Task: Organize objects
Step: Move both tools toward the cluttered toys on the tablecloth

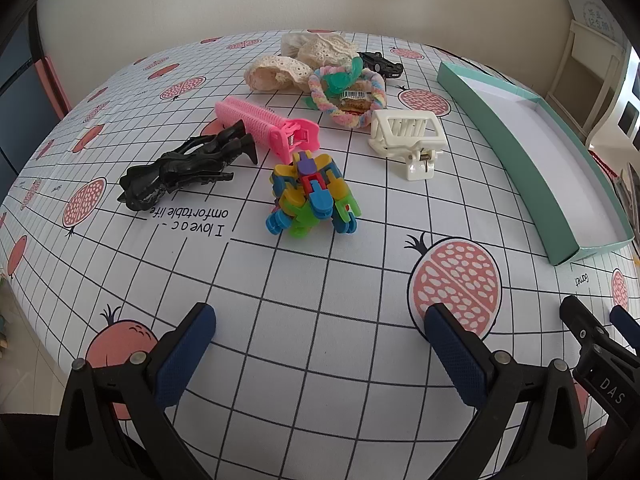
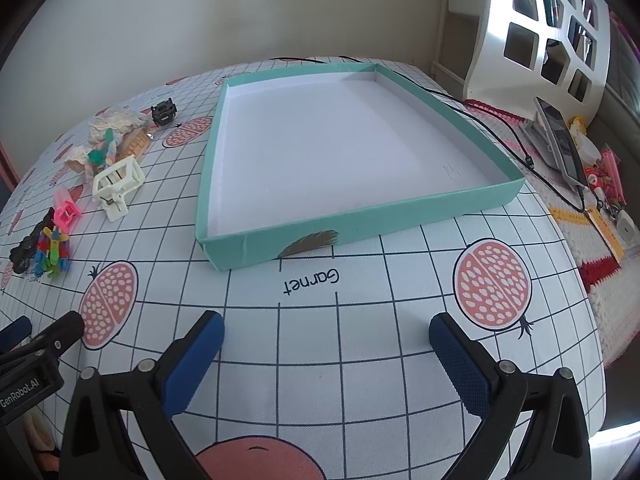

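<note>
On the gridded cloth lie a multicoloured block toy (image 1: 313, 196), a black claw clip (image 1: 182, 168), a pink hair roller clip (image 1: 266, 124), a white claw clip (image 1: 408, 138), a pastel rope ring (image 1: 348, 96) with a green piece, lace cloth (image 1: 296, 60) and a black toy car (image 1: 380, 63). A shallow teal box (image 2: 360, 216) with a white floor holds nothing. My left gripper (image 1: 320, 340) is open, near the table's front edge, short of the block toy. My right gripper (image 2: 326, 340) is open in front of the box. The same items show small in the right wrist view, with the white claw clip (image 2: 118, 184) nearest the box.
A white cut-out shelf (image 2: 548, 28) stands beyond the table's far right. A black cable (image 2: 520, 148) runs past the box's right side to a phone (image 2: 560, 140) and small clutter. The right gripper's tip (image 1: 592, 336) shows at the left view's lower right.
</note>
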{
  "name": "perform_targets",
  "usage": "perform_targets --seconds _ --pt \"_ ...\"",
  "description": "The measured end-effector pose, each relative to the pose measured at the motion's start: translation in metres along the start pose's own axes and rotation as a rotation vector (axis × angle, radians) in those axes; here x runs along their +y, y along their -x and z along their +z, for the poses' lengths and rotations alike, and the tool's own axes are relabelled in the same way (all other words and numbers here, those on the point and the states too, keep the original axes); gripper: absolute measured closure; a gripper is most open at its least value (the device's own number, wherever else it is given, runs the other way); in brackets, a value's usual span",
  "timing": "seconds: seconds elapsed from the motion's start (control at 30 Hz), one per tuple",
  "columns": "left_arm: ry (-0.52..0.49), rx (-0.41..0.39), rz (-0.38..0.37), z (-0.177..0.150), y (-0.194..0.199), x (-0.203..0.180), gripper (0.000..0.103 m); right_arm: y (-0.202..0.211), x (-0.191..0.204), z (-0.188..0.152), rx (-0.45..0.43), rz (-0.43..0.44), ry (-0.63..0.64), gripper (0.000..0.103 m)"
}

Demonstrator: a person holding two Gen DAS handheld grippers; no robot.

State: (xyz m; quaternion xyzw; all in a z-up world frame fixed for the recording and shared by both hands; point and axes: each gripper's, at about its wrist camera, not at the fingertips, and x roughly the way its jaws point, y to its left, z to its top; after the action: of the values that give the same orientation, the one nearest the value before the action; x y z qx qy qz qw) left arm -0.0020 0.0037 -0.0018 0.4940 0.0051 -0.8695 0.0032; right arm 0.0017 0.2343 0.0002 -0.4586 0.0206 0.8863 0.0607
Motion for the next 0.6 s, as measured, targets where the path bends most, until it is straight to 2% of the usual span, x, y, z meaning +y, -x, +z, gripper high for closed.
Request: perform_targets --seconds 0.6 --pt "0.005 -0.004 0.0 0.0001 0.0007 0.0002 0.0 0.0004 0.0007 0.0002 0.005 0.007 0.002 0.0"
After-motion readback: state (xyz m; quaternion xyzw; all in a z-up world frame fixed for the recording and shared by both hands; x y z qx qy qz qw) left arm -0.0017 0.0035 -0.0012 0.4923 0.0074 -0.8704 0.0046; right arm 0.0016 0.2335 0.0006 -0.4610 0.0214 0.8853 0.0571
